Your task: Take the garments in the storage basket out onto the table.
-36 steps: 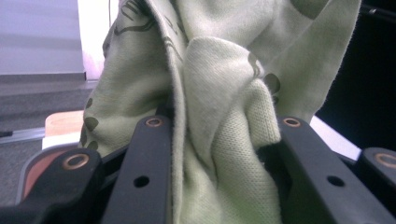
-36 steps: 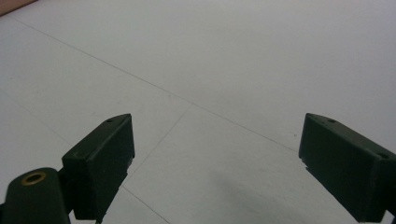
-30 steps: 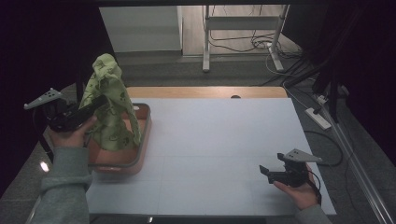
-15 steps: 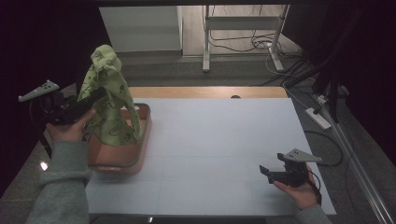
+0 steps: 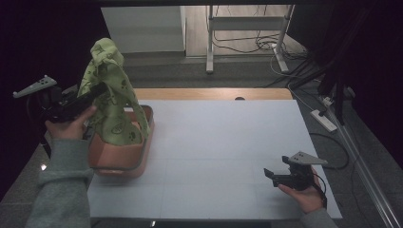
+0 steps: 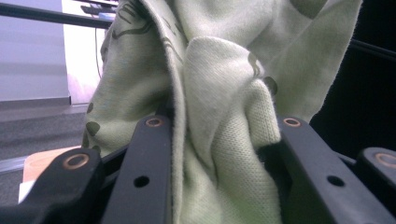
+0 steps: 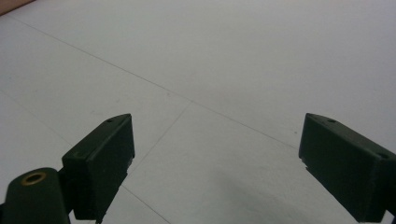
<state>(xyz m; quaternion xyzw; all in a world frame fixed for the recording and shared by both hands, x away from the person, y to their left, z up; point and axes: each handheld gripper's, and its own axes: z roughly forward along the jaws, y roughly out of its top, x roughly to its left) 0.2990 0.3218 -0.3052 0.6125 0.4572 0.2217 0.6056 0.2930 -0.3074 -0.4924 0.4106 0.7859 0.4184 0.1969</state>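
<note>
High view is showing the white counter [image 5: 228, 156], with the terracotta plastic basket [image 5: 145, 156] at nine o'clock; the pale green printed cloth [image 5: 111, 90] is hanging upright from the left tool [image 5: 100, 88], clenched on it, while the right tool [image 5: 269, 175] is resting released at five o'clock, well apart.

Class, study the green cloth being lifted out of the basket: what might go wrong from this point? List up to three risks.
1. The left tool pinches only a bunched fold of the green cloth, so the fabric might slide out.
2. The cloth's lower end hangs inside the basket; it may snag the rim and drag or tip the basket.
3. The right tool, jaws open, rests far off on the white table, probably too far away to catch a slip.
</note>
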